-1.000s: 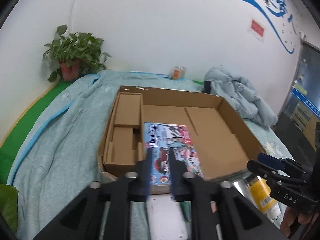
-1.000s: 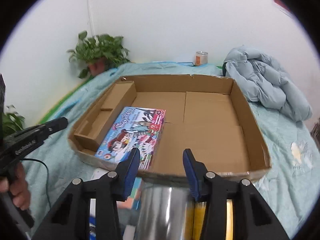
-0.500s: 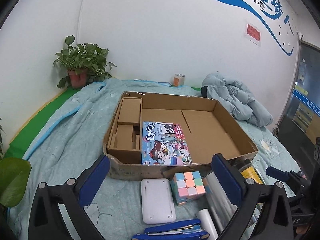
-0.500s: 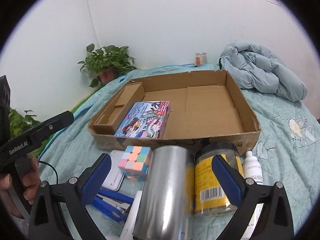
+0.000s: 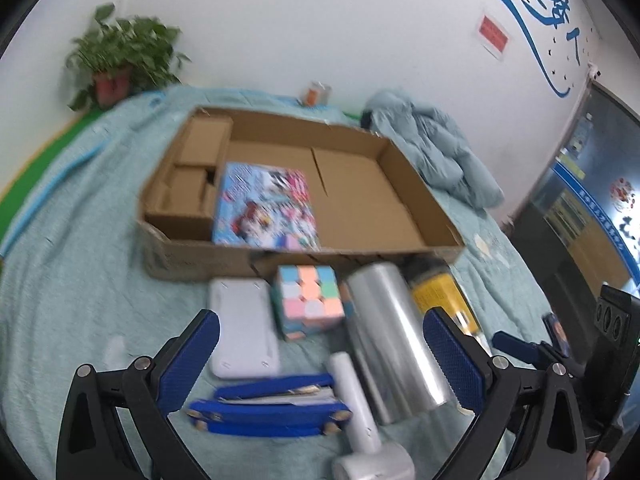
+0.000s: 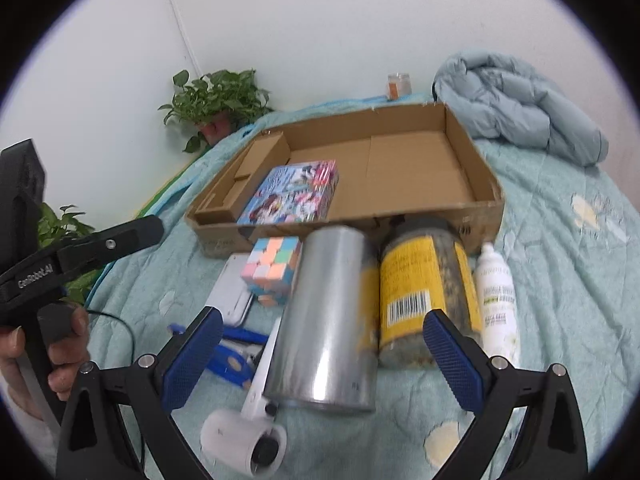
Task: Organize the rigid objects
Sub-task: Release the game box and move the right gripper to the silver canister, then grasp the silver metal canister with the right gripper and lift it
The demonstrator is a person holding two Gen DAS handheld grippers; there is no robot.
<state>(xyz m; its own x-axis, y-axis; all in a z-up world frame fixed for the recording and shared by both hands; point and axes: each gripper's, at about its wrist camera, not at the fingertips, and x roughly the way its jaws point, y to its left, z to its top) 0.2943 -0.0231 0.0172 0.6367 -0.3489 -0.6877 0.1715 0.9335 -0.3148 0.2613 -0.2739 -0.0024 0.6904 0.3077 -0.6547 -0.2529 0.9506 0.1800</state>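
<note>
Left wrist view: the left gripper (image 5: 320, 356) had just spread wide, empty, above the cube (image 5: 309, 300), white case (image 5: 243, 326) and silver can (image 5: 394, 340); a second earlier it was narrow over the cardboard tray (image 5: 420, 184).

Right wrist view: the right gripper (image 6: 320, 354) likewise had just opened, framing that can and the yellow jar (image 6: 428, 292), gripping nothing, so a pickup looked imminent.

Both grippers same build: matte black angular frames with triangular cutouts, silver round-head screws at the pivots, blue cross-hatched pads on the fingers. Left gripper (image 5: 320, 356), right gripper (image 6: 322, 354). Left unit's side arm carries white "GenRobot.AI" lettering; thin black cable trails from its handle. Left hand (image 6: 38, 344): white sleeve cuff.
</note>
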